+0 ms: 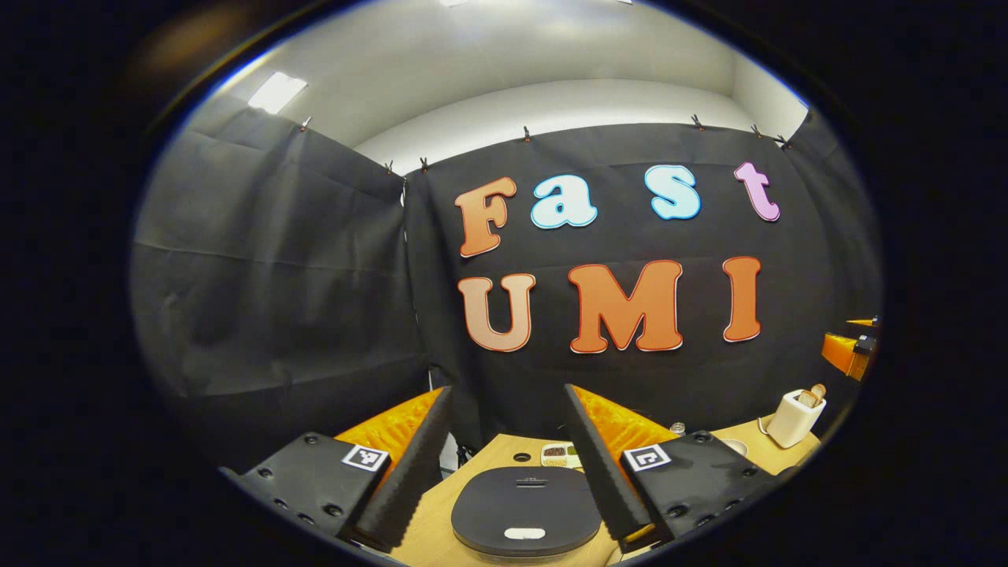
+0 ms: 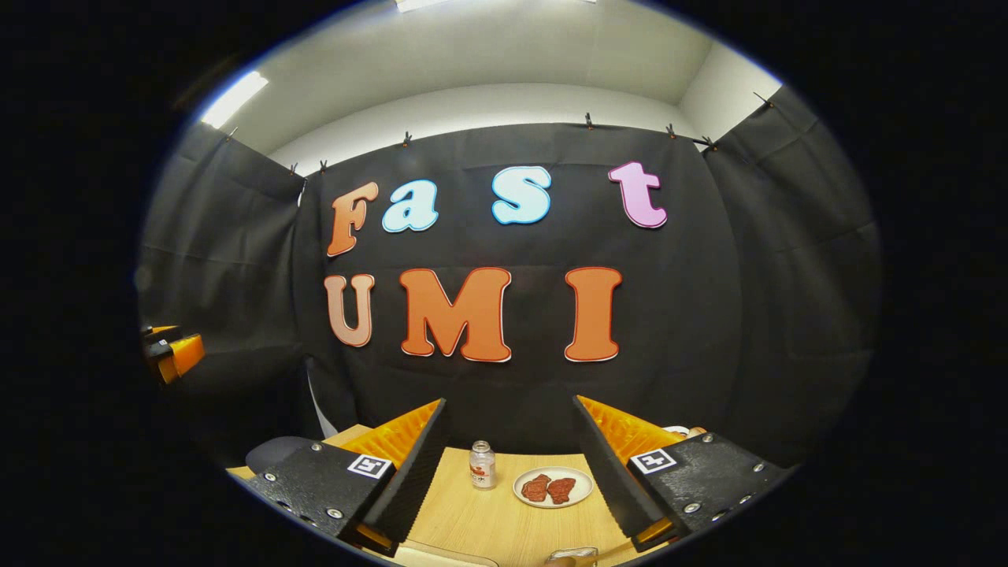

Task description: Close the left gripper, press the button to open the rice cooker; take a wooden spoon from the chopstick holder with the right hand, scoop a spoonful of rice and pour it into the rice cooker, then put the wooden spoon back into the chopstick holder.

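The black rice cooker sits on the wooden table with its lid down and a pale button at its near edge. My left gripper hovers above and just before it, open, nothing between its fingers. A white chopstick holder with wooden handles sticking out stands at the right of the table. In the right gripper view my right gripper is open and empty above the table. The cooker's dark edge lies at that view's left. Each gripper appears far off at the edge of the other's view.
A small tray of brown bits and a hole in the tabletop lie behind the cooker. A small jar and a white plate with reddish pieces stand ahead of the right gripper. Black cloth walls close the booth.
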{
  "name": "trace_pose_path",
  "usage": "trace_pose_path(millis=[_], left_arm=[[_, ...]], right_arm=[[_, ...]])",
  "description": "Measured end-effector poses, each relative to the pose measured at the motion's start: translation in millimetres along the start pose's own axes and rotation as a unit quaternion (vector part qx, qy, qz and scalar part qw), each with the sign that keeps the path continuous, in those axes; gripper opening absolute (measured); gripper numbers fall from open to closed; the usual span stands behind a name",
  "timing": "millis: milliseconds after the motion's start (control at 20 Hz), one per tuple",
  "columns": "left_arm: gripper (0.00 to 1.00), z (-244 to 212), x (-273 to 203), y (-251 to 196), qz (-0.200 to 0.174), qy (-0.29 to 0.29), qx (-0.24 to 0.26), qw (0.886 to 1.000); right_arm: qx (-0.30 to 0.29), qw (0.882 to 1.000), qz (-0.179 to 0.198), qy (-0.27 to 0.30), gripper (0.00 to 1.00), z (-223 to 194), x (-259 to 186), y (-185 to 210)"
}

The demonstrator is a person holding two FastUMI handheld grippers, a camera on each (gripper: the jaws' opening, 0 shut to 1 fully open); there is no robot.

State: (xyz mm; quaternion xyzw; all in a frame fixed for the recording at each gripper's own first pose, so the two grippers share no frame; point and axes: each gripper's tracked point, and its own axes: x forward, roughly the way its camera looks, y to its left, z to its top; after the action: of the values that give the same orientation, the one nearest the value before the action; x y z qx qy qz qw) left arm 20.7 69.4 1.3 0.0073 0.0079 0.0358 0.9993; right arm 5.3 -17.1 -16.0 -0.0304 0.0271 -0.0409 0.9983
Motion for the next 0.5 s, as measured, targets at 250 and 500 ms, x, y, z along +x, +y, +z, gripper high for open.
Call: trace_pose_path(millis=[250,500], left_arm=[[0.27,-27,18,-6,-0.027,0.040,-0.015,0.999],[0.06,-90,31,-25,-0.068,0.187,-0.069,0.978]], right_arm=[[-0.005,1.000,-0.029,0.010,0.94,-11,-5,-20],[-0.009,0.999,-0.049,0.016,0.94,-18,-13,-35]])
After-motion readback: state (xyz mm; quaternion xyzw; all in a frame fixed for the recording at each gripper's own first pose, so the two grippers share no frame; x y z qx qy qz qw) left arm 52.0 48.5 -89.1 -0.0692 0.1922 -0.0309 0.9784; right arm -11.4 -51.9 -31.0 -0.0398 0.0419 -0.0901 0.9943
